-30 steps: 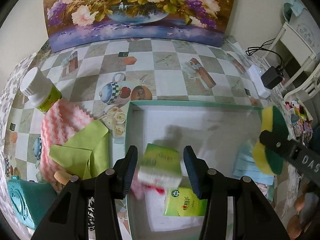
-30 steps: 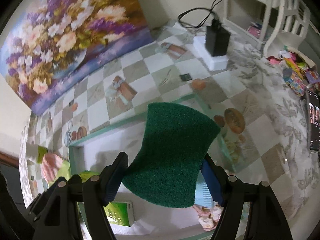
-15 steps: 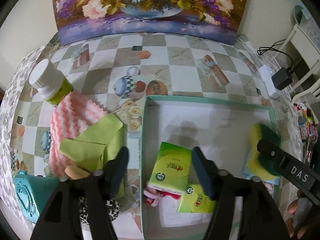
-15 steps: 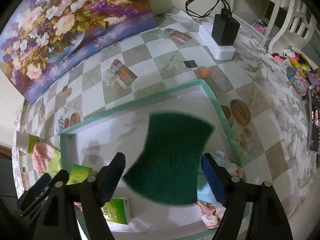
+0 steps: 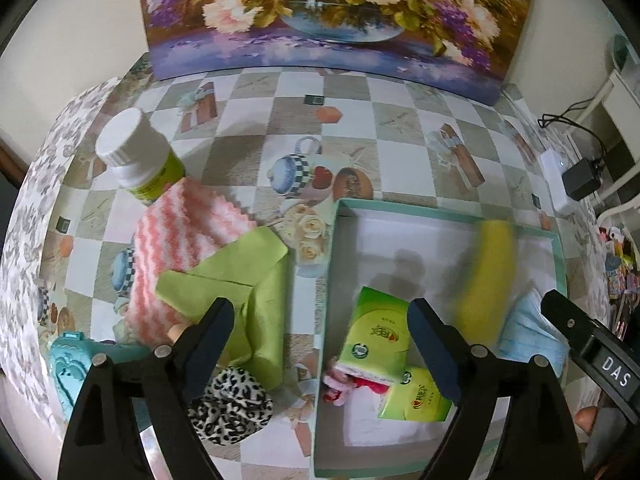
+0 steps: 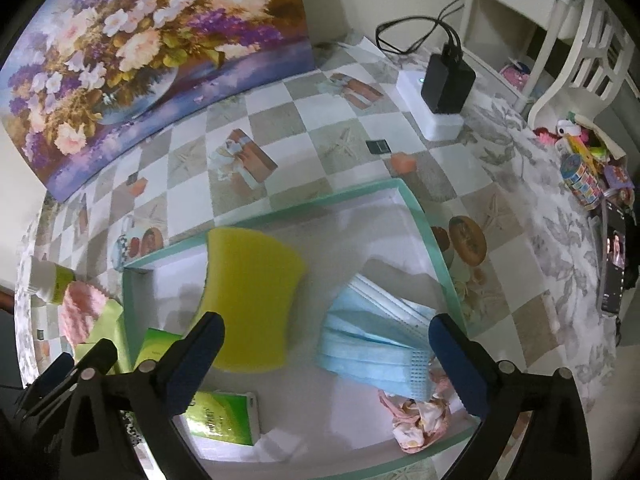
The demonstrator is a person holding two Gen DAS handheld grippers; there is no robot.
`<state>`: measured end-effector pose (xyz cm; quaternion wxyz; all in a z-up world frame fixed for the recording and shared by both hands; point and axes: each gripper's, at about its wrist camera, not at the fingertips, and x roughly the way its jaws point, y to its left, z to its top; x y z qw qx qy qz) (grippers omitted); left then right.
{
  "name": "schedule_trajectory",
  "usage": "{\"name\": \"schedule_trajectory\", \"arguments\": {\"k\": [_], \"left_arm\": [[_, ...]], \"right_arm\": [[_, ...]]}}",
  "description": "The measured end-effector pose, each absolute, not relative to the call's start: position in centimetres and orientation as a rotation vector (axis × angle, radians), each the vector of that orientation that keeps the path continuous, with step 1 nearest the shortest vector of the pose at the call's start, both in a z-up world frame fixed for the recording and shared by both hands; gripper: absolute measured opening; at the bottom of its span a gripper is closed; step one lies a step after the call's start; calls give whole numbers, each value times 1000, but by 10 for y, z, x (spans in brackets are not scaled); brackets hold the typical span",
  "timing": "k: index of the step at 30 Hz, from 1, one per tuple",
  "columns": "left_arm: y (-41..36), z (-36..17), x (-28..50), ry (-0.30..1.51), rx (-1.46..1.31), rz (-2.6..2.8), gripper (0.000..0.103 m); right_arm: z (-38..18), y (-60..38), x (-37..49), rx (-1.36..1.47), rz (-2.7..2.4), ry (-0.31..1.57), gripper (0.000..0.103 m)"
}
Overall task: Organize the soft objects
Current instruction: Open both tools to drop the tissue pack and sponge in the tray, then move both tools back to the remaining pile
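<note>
The right gripper (image 6: 324,354) hangs over the box with jaws spread wide and nothing between them; the yellow foam sponge (image 6: 250,300), blurred, lies just ahead at eleven o'clock inside the shallow teal-rimmed cardboard box (image 6: 436,248), beside the stack of pale blue pleated face masks (image 6: 372,348). The left gripper (image 5: 320,344) is likewise released and empty. The drop looks done; next, I judge, the left gripper should reach toward nine o'clock for the folded lime-green cloth (image 5: 240,280) and the pink-and-white zigzag towel (image 5: 180,240) outside the box.
</note>
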<state>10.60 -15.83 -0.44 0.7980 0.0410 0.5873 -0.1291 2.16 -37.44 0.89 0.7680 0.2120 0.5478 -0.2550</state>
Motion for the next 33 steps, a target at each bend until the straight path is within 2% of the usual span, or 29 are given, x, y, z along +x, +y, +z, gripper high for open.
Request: {"name": "schedule_trajectory", "arguments": {"k": [15,33], "left_arm": [[-98,36,119,1198,-1,-226,89],[72,35,144,1172,-180,133,89]], "right_arm": [[41,-343,33,379,-508,1133,103],[46,-294,56,302,-415,1146,103]]}}
